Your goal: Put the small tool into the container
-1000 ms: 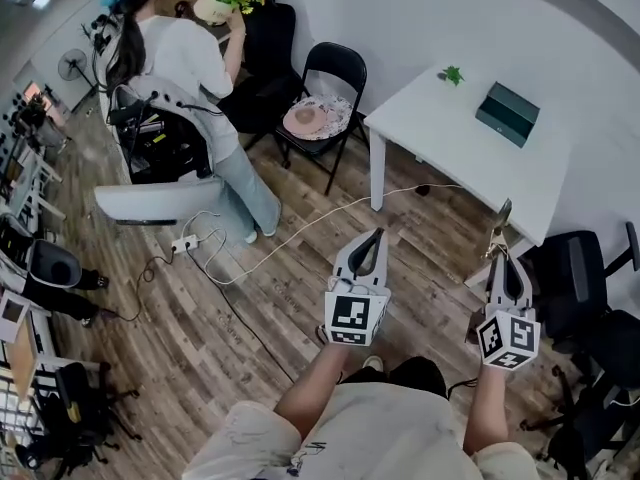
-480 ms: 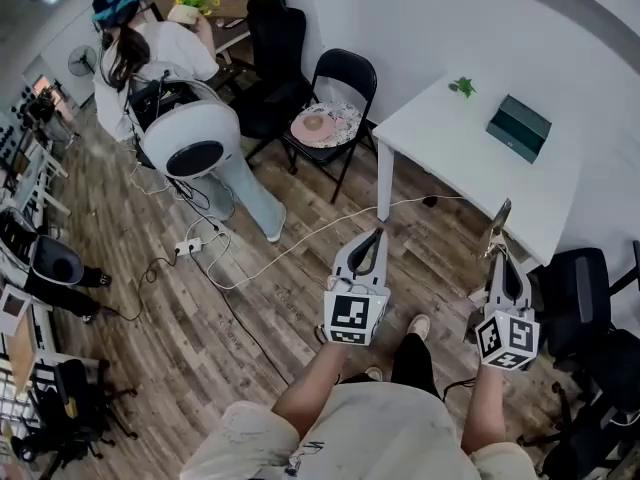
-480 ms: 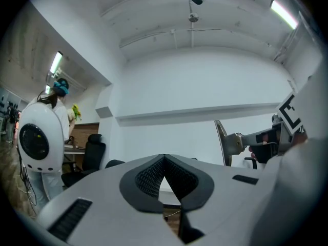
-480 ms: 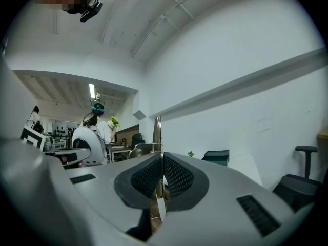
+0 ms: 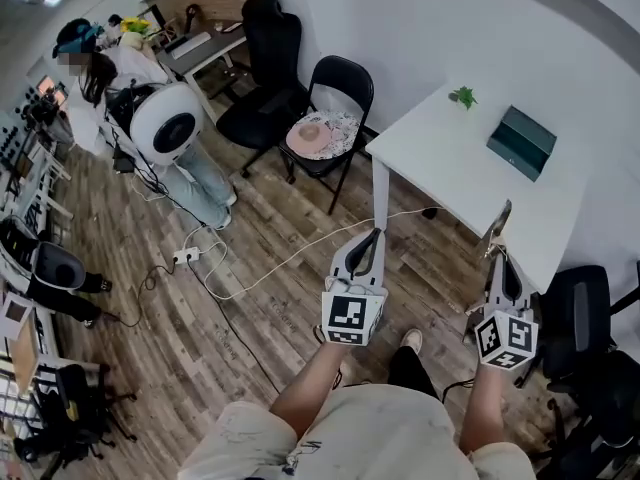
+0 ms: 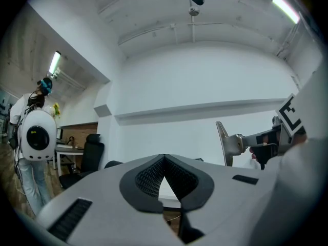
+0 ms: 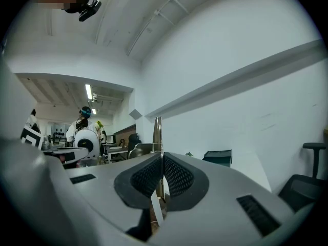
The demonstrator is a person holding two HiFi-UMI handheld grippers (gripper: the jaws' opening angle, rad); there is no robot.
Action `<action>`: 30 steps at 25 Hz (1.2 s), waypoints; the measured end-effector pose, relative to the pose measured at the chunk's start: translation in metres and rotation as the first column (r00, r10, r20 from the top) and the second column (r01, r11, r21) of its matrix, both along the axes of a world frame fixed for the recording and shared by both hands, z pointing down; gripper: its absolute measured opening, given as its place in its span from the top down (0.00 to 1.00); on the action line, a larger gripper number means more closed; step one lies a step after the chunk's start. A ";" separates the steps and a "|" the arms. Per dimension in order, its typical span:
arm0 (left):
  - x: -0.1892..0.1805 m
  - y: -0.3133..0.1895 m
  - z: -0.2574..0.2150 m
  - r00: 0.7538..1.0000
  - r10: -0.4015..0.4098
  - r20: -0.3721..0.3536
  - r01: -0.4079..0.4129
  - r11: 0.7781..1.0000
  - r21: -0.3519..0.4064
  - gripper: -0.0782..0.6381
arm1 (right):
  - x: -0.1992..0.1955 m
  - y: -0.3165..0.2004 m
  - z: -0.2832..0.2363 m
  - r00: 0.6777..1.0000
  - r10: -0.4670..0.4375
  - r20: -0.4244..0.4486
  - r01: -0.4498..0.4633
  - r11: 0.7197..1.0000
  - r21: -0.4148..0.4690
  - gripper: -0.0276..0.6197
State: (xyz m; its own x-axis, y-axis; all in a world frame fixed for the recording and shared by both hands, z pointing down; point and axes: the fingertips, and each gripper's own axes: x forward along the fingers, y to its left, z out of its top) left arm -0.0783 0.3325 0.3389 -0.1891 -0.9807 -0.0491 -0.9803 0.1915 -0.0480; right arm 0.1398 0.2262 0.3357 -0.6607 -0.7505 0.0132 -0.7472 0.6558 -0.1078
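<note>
Metallic and slim, the small tool stands upright, pinched at its lower end by the right gripper, whose jaws are clamped on it, just short of the white table. The dark green container sits well apart, far right on that table. The left gripper is closed on nothing. Risk: the tool may pivot or slip from so low a pinch. The container appears lidded, which would block insertion. Count: one tool, one container, one table, two grippers.

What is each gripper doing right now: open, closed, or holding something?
Left gripper: closed, nothing between its fingers.
Right gripper: closed on the small tool.
</note>
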 end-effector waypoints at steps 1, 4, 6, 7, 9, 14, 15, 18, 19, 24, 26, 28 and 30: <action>0.000 -0.010 0.001 1.000 -0.004 0.000 0.004 1.000 -0.005 0.88 | 0.000 -0.011 0.002 1.000 -0.003 0.000 0.003 1.000 -0.005 0.93; -0.001 -0.039 0.001 1.000 -0.012 0.006 0.012 1.000 -0.017 0.88 | 0.000 -0.043 0.003 1.000 -0.006 0.002 0.006 1.000 -0.017 0.93; -0.003 -0.054 0.001 1.000 -0.016 0.006 0.016 1.000 -0.025 0.88 | -0.001 -0.060 0.004 1.000 -0.007 0.004 0.007 1.000 -0.026 0.93; -0.004 -0.062 0.001 1.000 -0.018 0.005 0.018 0.999 -0.029 0.88 | -0.003 -0.068 0.005 1.000 -0.007 0.005 0.008 0.999 -0.031 0.93; -0.006 -0.081 0.002 1.000 -0.019 0.006 0.019 0.999 -0.036 0.88 | -0.005 -0.087 0.007 1.000 -0.008 0.006 0.009 0.999 -0.041 0.93; -0.006 -0.128 0.004 1.000 -0.029 0.008 0.029 0.998 -0.047 0.88 | -0.003 -0.136 0.013 1.000 -0.011 0.013 0.012 0.998 -0.057 0.93; -0.005 -0.136 0.004 1.000 -0.029 0.010 0.030 0.998 -0.049 0.88 | -0.001 -0.144 0.014 1.000 -0.010 0.013 0.011 0.998 -0.061 0.93; -0.001 -0.158 0.003 1.000 -0.028 0.012 0.029 0.998 -0.055 0.88 | 0.006 -0.168 0.016 1.000 -0.005 0.015 0.006 0.997 -0.072 0.93; 0.001 -0.165 0.002 1.000 -0.028 0.014 0.029 0.998 -0.056 0.88 | 0.007 -0.176 0.016 1.000 -0.004 0.017 0.006 0.997 -0.074 0.93; 0.009 -0.202 0.002 0.999 -0.016 0.028 0.018 0.997 -0.071 0.88 | 0.014 -0.211 0.018 0.999 0.002 0.036 0.001 0.996 -0.089 0.93; 0.012 -0.217 0.002 0.999 -0.014 0.030 0.016 0.997 -0.073 0.88 | 0.018 -0.226 0.019 0.999 0.005 0.041 -0.001 0.996 -0.092 0.93; 0.013 -0.232 0.000 0.999 -0.013 0.030 0.015 0.997 -0.074 0.88 | 0.020 -0.240 0.018 0.999 0.009 0.047 -0.005 0.996 -0.088 0.93; 0.015 -0.247 -0.003 1.000 -0.007 0.025 0.009 0.998 -0.069 0.88 | 0.025 -0.254 0.017 0.999 0.018 0.051 -0.013 0.996 -0.086 0.93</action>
State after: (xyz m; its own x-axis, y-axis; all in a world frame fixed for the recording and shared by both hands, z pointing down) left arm -0.0634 0.0855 0.3363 -0.1966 -0.9804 0.0137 -0.9771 0.1947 -0.0853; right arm 0.1647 -0.0278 0.3522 -0.6505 -0.7583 0.0435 -0.7491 0.6310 -0.2016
